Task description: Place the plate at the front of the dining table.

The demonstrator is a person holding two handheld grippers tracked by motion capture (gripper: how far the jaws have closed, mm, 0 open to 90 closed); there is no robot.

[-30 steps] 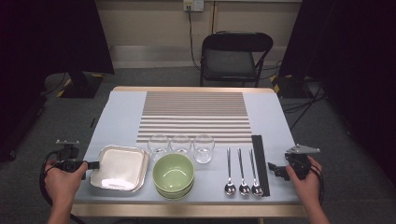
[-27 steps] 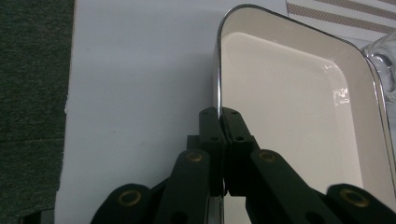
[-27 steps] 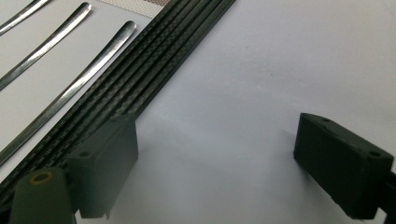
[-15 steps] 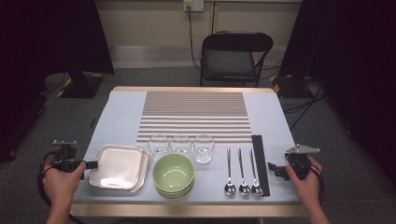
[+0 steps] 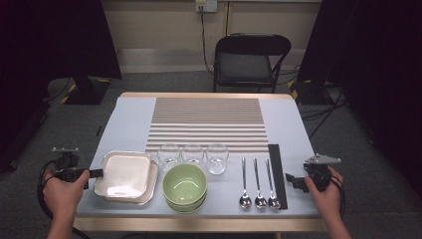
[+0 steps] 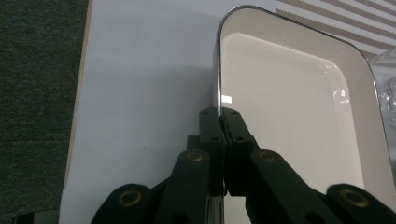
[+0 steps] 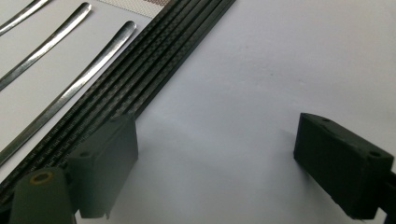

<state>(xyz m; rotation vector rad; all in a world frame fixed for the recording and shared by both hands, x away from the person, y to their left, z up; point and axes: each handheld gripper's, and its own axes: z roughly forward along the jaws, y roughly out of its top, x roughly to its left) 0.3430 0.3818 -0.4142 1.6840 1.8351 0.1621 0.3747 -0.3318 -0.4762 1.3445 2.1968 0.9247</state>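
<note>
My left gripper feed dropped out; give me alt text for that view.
The left gripper has its black jaws shut on the rim of a square white tray with a metal edge. The tray sits on the pale blue table; dark floor lies at left.

I read no text, label, brand, number or sign anywhere in these views. The square tray (image 6: 289,98) my left gripper (image 6: 220,114) clamps at the rim is plain cream inside with a bare metal edge, unmarked. The black chopsticks (image 7: 154,60) carry a fine woven pattern, not lettering. The spoons (image 5: 259,184), the green bowl (image 5: 185,186), the glasses (image 5: 193,154) and the striped mat (image 5: 208,124) bear no print that I can make out. The wall outlet plate (image 5: 205,5) is too small to read.
</note>
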